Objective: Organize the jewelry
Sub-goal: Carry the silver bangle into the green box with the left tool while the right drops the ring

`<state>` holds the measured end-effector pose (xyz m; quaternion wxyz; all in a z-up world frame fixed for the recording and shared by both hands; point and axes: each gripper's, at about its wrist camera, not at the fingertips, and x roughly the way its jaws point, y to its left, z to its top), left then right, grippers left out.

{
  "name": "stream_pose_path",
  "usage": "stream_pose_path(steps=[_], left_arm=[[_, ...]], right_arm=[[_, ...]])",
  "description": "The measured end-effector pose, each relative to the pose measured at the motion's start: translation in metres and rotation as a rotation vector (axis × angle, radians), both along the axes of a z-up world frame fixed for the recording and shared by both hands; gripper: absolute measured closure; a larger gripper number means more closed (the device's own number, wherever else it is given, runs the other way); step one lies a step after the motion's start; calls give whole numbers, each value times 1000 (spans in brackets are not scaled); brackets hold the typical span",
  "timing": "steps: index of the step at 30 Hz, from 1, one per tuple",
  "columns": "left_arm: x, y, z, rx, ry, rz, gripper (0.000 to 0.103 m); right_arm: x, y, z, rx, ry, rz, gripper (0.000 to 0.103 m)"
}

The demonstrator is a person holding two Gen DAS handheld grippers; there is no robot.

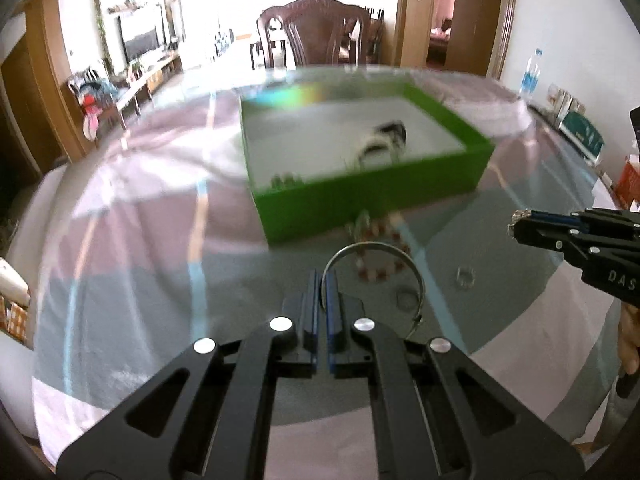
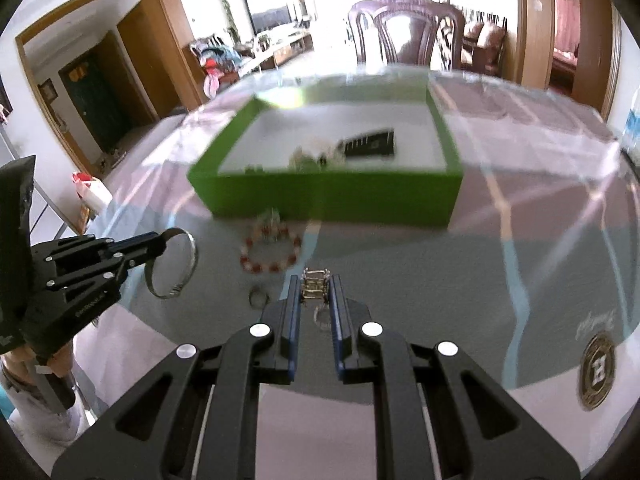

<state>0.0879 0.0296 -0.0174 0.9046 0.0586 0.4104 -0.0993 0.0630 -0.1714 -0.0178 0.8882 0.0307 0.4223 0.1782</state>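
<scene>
My left gripper point(image 1: 323, 280) is shut on a thin silver bangle point(image 1: 404, 258), held above the glass table; it also shows in the right wrist view point(image 2: 176, 264). My right gripper point(image 2: 316, 284) is shut on a small gold openwork ring point(image 2: 315, 286), seen at the tip in the left wrist view point(image 1: 518, 220). A green box point(image 1: 360, 200) with several jewelry pieces inside stands ahead, also in the right wrist view point(image 2: 332, 196). A red-and-white bead bracelet point(image 2: 270, 252) lies in front of it. Small rings point(image 1: 465, 278) lie on the glass.
The round glass table point(image 2: 440, 280) covers a patterned cloth. A dark wooden chair point(image 1: 316, 36) stands behind the table. A water bottle point(image 1: 531, 72) and boxes point(image 1: 580, 132) sit at the right. A round gold emblem point(image 2: 598, 372) shows on the glass.
</scene>
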Motion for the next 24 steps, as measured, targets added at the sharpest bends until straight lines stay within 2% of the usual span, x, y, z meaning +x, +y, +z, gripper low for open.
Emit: stream_pose_path(steps=[5,8,11,13,15,17,18,19,20,24], left_arm=[[21,1,37,9,-69,1,99],[57,-1,49,1,-79,21,99],[99,-4,42,27,-59,65,99],[118,-7,27,64,-35,92,99],[131,-10,15,65,-14,96,98],[140,-12,7,56,-12,103,94],[141,-13,7,55,-21,105,82],[140,-13,8,54,-35,105,56],[135,-13,10,46,-47,104,49],[105,-7,17,18,-50,60,57]], right_arm=[[18,1,35,-15,-90,15,89],[52,8,47,-33,-126,3,89],[89,9,37,-46,-105,-47,89],[116,9,17,-65,-47,-80,89],[132,7,-1,-68,-3,-104,89],[139,4,-11,-72,0,-126,88],[137,3,-11,-69,-5,-129,82],[134,2,-9,-56,-7,-126,68],[127,-1,-6,-33,-14,-119,63],[83,-3,13,-14,-64,-46,61]])
